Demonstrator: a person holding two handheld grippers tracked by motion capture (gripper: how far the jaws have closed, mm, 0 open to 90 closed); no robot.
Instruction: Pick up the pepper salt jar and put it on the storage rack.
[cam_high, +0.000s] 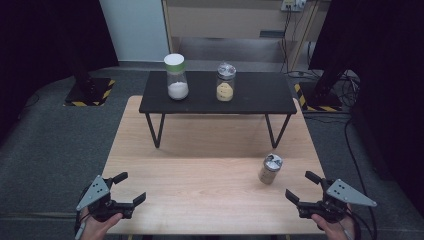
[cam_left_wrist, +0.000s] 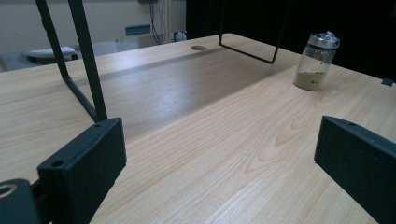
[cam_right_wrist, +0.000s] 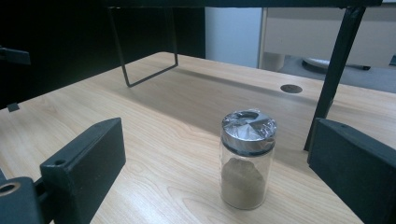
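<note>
A small glass jar (cam_high: 270, 169) with a silver lid and brown powder stands on the wooden table (cam_high: 200, 195), right of centre. The same jar (cam_right_wrist: 246, 158) stands upright just ahead of my right gripper (cam_right_wrist: 215, 172), whose jaws are wide apart with nothing held. My right gripper (cam_high: 305, 187) hovers near the table's front right corner. At the front left corner, my left gripper (cam_high: 130, 187) is open and empty. From the left gripper view, the jar (cam_left_wrist: 317, 60) is far off to the right, beyond my left gripper (cam_left_wrist: 219, 172).
A low black shelf (cam_high: 218, 95) on wire legs stands at the table's far side. On it are a tall jar of white powder with a white lid (cam_high: 176, 76) and a jar of yellow powder (cam_high: 225, 82). Dark curtains and cables surround the table.
</note>
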